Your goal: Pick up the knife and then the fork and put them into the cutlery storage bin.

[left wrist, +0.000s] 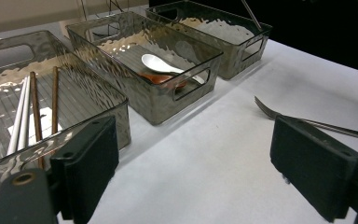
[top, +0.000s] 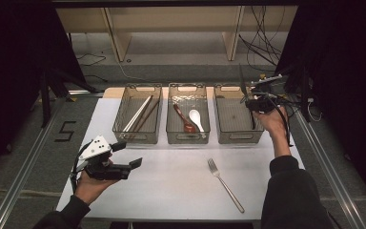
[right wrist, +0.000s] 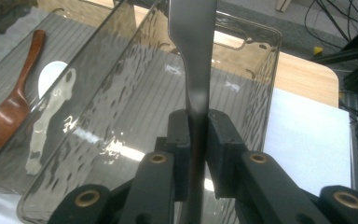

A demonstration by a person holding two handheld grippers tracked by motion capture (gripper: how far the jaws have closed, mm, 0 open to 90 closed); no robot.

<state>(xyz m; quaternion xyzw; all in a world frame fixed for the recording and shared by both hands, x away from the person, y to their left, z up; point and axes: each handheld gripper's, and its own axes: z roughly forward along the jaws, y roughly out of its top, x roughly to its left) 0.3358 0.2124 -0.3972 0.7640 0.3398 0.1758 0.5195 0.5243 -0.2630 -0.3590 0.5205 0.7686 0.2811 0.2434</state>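
Right gripper (right wrist: 196, 140): clamped on the flat metal handle of a utensil (right wrist: 193, 51), pads pressing it from both sides; held above the right-hand bin (top: 238, 120) in the high view.
Held utensil: dark steel, handle running up between the jaws and widening toward the top; working end hidden, so kind of utensil not told; thin shaft sticking up over the far bin in the left gripper view.
Right-hand bin: clear ribbed plastic, cut-out handles at both ends, floor bare beneath the gripper.
Left gripper (top: 132, 153): jaws spread wide, nothing between them; resting low over the near left of the white mat (top: 171, 181), well apart from the bins.
Middle bin (top: 188, 119): brown wooden spoon (top: 184, 120) and white ceramic spoon (top: 196, 118) lying side by side.
Left-hand bin (top: 138, 119): white chopsticks (top: 138, 113) and brown chopsticks (top: 148, 114) laid lengthwise.
Fork (top: 225, 177): alone on the mat in front of the bins, tines toward them, handle angled to the near right.
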